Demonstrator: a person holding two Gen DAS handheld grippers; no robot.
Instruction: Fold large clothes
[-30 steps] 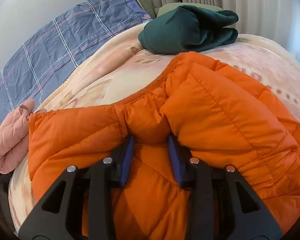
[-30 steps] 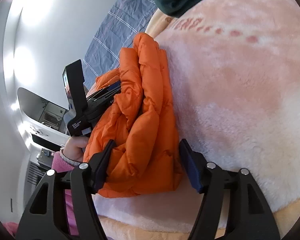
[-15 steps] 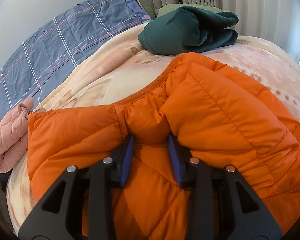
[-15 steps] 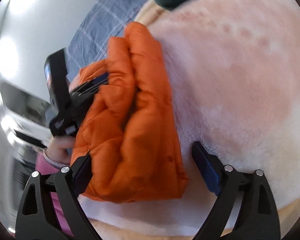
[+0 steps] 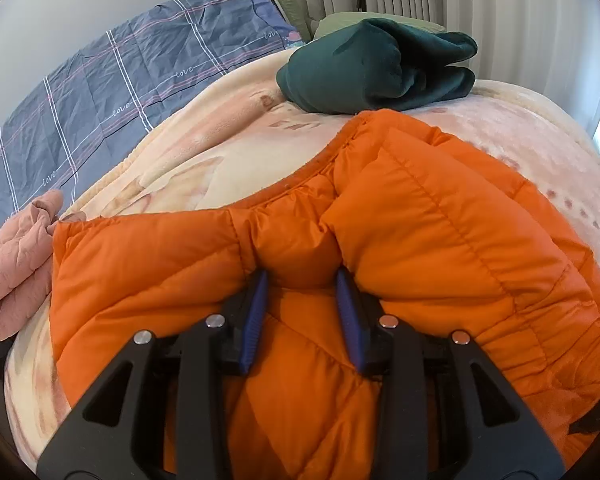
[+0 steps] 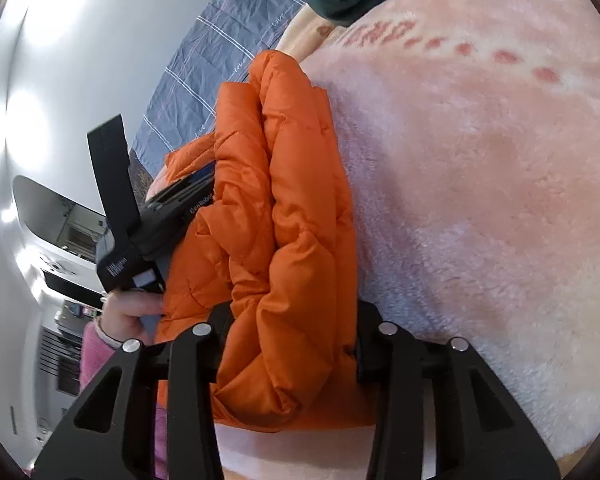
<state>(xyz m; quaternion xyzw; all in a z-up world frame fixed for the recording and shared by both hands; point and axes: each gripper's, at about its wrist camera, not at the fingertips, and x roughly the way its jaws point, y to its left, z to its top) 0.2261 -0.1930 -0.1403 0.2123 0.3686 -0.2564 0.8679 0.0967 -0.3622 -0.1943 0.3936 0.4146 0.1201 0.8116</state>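
A: Left gripper [image 5: 302,304]: state?
B: Jaws partway closed, blue pads [image 5: 256,312] pressed against a bulge of the orange puffer jacket [image 5: 420,232] pinched between them. Clamped on the fabric.

A: Right gripper [image 6: 292,344]?
B: Jaws closed in on a thick folded wad of the same jacket [image 6: 284,240]; the wad fills the gap, both fingers touching it. The fingertips are buried in the fabric, pads hardly visible.

A: Jacket's look?
B: Quilted, glossy, puffy. Lies on the pink fleece blanket [image 5: 228,152], spreading ahead and to both sides of the left gripper; bunched in layers ahead of the right one.

A: Surroundings?
B: Folded dark green garment [image 5: 376,68] beyond the jacket, a pink quilted item [image 5: 16,264] far left, a grey plaid sheet [image 5: 120,80] behind.

A: Anything hard to read?
B: From the right wrist, the left gripper's body [image 6: 140,240] and the holding hand [image 6: 128,316] show left of the jacket; its jaws are hidden in fabric.
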